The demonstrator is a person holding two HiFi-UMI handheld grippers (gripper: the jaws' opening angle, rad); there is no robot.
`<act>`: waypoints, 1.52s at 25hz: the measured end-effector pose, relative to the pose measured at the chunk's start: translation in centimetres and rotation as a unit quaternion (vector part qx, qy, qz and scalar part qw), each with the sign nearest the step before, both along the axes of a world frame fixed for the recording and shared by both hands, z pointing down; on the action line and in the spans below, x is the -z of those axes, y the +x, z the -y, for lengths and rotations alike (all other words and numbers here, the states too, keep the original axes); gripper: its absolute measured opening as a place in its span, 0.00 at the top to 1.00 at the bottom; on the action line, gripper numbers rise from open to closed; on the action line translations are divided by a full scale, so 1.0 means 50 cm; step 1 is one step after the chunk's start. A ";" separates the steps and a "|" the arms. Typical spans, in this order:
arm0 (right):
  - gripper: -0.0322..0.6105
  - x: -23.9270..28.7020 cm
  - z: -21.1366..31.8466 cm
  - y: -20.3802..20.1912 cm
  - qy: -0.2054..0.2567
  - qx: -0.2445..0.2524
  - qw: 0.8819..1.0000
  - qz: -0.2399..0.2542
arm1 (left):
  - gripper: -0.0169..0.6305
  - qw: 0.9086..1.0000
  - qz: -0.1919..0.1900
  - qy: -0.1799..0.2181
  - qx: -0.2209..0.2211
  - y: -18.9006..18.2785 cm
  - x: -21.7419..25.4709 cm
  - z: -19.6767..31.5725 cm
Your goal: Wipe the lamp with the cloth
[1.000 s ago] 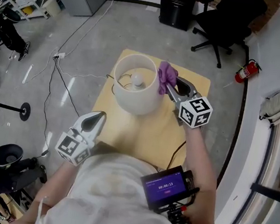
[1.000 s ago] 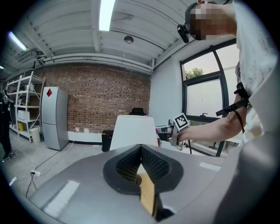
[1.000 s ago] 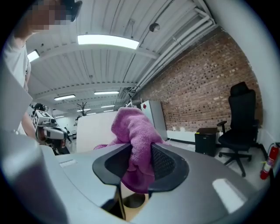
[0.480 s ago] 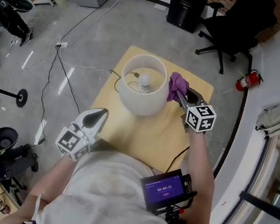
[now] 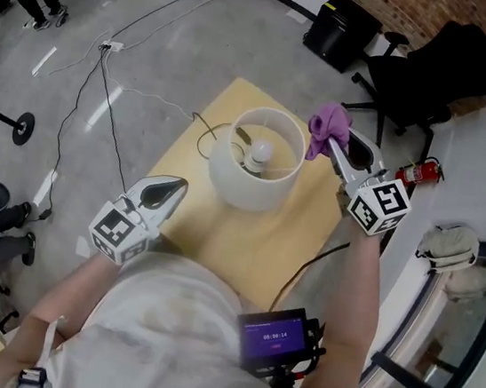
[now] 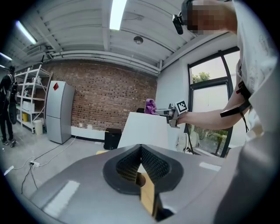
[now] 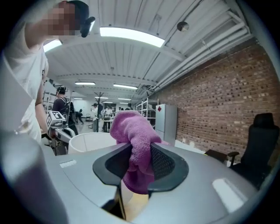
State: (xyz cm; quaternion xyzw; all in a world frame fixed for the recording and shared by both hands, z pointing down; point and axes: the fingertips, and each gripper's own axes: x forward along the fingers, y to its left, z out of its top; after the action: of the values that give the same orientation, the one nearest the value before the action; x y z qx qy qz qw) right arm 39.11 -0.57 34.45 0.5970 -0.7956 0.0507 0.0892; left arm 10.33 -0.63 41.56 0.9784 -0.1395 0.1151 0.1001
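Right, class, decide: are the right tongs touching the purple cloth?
Touching. The right gripper view shows the purple cloth pinched between the jaws of the right tongs, with both pads pressing on it.

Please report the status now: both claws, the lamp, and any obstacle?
Right claw shut on purple cloth, beside lamp rim. Left claw shut, empty, away from lamp. Lamp upright on table; nothing blocking.

Cables point(image 5: 100, 79) trail over the grey floor point(image 5: 184, 37). A black office chair point(image 5: 429, 80) stands by the brick wall point(image 6: 113, 94).
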 end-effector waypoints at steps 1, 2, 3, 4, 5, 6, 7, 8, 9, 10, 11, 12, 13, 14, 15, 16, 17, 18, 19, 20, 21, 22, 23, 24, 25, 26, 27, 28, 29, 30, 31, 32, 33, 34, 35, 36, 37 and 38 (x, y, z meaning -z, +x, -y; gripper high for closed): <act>0.74 0.004 0.008 -0.012 -0.004 0.015 1.000 -0.009 | 0.97 1.000 0.000 -0.001 0.002 -0.001 -0.001 0.005; 0.74 0.001 0.015 -0.022 -0.010 0.026 0.999 -0.018 | 0.97 1.000 -0.001 -0.002 0.003 -0.002 -0.003 0.010; 0.74 -0.007 0.022 -0.030 -0.017 0.034 0.999 -0.026 | 0.97 1.000 -0.002 -0.003 0.005 -0.002 -0.004 0.014; 0.74 -0.018 0.027 -0.036 -0.026 0.041 0.998 -0.034 | 0.97 1.000 -0.003 -0.005 0.006 -0.003 -0.005 0.019; 0.74 -0.030 0.032 -0.041 -0.034 0.046 0.998 -0.040 | 0.97 1.000 -0.003 -0.006 0.007 -0.003 -0.006 0.024; 0.74 -0.041 0.035 -0.044 -0.042 0.049 0.997 -0.043 | 0.97 1.000 -0.004 -0.008 0.008 -0.004 -0.008 0.028; 0.74 -0.050 0.038 -0.046 -0.047 0.052 0.997 -0.042 | 0.97 1.000 -0.004 -0.010 0.008 -0.005 -0.010 0.031; 0.74 -0.058 0.041 -0.047 -0.051 0.054 0.997 -0.037 | 0.97 1.000 -0.004 -0.012 0.008 -0.006 -0.012 0.035; 0.74 -0.066 0.044 -0.046 -0.053 0.054 0.997 -0.031 | 0.97 1.000 -0.003 -0.014 0.007 -0.007 -0.015 0.038; 0.74 -0.074 0.047 -0.044 -0.056 0.052 0.997 -0.026 | 0.97 1.000 -0.002 -0.015 0.007 -0.008 -0.018 0.041; 0.74 -0.085 0.050 -0.040 -0.062 0.049 0.997 -0.025 | 0.97 1.000 -0.002 -0.017 0.006 -0.008 -0.020 0.044; 0.74 -0.099 0.053 -0.037 -0.071 0.047 0.996 -0.027 | 0.97 1.000 -0.002 -0.019 0.005 -0.008 -0.022 0.048; 0.74 -0.114 0.056 -0.034 -0.081 0.044 0.995 -0.031 | 0.97 1.000 -0.001 -0.020 0.004 -0.007 -0.023 0.053; 0.74 -0.129 0.058 -0.031 -0.091 0.043 0.994 -0.033 | 0.97 1.000 -0.001 -0.021 0.003 -0.007 -0.023 0.057; 0.74 -0.144 0.059 -0.029 -0.099 0.041 0.994 -0.030 | 0.97 1.000 -0.001 -0.022 0.002 -0.006 -0.024 0.061; 0.74 -0.159 0.060 -0.026 -0.106 0.040 0.993 -0.025 | 0.97 1.000 -0.001 -0.022 0.002 -0.006 -0.024 0.064; 0.74 -0.173 0.060 -0.022 -0.113 0.038 0.993 -0.019 | 0.97 1.000 -0.001 -0.023 0.001 -0.007 -0.025 0.067; 0.74 -0.189 0.061 -0.018 -0.122 0.036 0.992 -0.014 | 0.97 1.000 -0.001 -0.023 0.001 -0.008 -0.027 0.071; 0.74 -0.206 0.062 -0.014 -0.133 0.035 0.990 -0.011 | 0.97 1.000 -0.001 -0.024 0.001 -0.011 -0.029 0.074; 0.74 -0.224 0.064 -0.010 -0.144 0.034 0.989 -0.009 | 0.97 1.000 -0.001 -0.025 0.002 -0.014 -0.031 0.078; 0.74 -0.241 0.066 -0.006 -0.155 0.034 0.987 -0.008 | 0.97 1.000 0.000 -0.026 0.003 -0.017 -0.033 0.081; 0.74 -0.257 0.067 -0.002 -0.165 0.034 0.986 -0.006 | 0.97 1.000 0.000 -0.028 0.005 -0.020 -0.035 0.086; 0.74 -0.272 0.069 0.002 -0.176 0.034 0.984 -0.005 | 0.97 1.000 0.000 -0.030 0.007 -0.023 -0.036 0.090; 0.74 -0.287 0.072 0.007 -0.188 0.034 0.982 -0.005 | 0.97 0.999 0.000 -0.032 0.010 -0.026 -0.037 0.095; 0.74 -0.301 0.074 0.011 -0.202 0.035 0.979 -0.009 | 0.97 0.999 -0.001 -0.033 0.012 -0.029 -0.038 0.099; 0.74 -0.316 0.075 0.015 -0.217 0.036 0.975 -0.017 | 0.97 0.999 -0.003 -0.035 0.014 -0.032 -0.039 0.103; 0.74 -0.328 0.077 0.017 -0.232 0.039 0.972 -0.028 | 0.97 0.999 -0.004 -0.037 0.016 -0.036 -0.041 0.106; 0.74 -0.337 0.078 0.017 -0.244 0.041 0.968 -0.038 | 0.97 0.999 -0.004 -0.039 0.017 -0.039 -0.043 0.109; 0.74 -0.343 0.080 0.018 -0.253 0.044 0.965 -0.048 | 0.97 0.999 -0.005 -0.041 0.018 -0.042 -0.046 0.112; 0.74 -0.345 0.083 0.019 -0.260 0.046 0.963 -0.058 | 0.97 0.999 -0.005 -0.043 0.019 -0.045 -0.049 0.114; 0.74 -0.343 0.087 0.021 -0.265 0.047 0.961 -0.069 | 0.97 0.999 -0.006 -0.045 0.019 -0.045 -0.051 0.117; 0.74 -0.337 0.092 0.025 -0.267 0.047 0.959 -0.079 | 0.97 0.999 -0.007 -0.046 0.020 -0.045 -0.052 0.119; 0.74 -0.325 0.097 0.029 -0.265 0.046 0.959 -0.088 | 0.97 0.999 -0.009 -0.047 0.020 -0.044 -0.052 0.121; 0.74 -0.307 0.105 0.032 -0.259 0.047 0.960 -0.094 | 0.97 0.999 -0.011 -0.047 0.020 -0.043 -0.053 0.123; 0.74 -0.282 0.114 0.032 -0.248 0.050 0.963 -0.097 | 0.97 0.999 -0.014 -0.047 0.020 -0.042 -0.053 0.126; 0.74 -0.251 0.124 0.029 -0.232 0.056 0.966 -0.097 | 0.97 0.999 -0.017 -0.047 0.020 -0.041 -0.052 0.129; 0.74 -0.217 0.135 0.023 -0.214 0.065 0.970 -0.096 | 0.97 0.998 -0.020 -0.047 0.020 -0.041 -0.051 0.131; 0.74 -0.182 0.146 0.017 -0.196 0.075 0.973 -0.094 | 0.97 0.998 -0.022 -0.048 0.020 -0.040 -0.051 0.134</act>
State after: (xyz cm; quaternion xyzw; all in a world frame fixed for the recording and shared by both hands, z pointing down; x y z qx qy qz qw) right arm 39.97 -7.85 43.55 0.5091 -0.8005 0.1420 0.2825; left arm 8.31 -7.33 44.10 0.9717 -0.1515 0.0983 0.1522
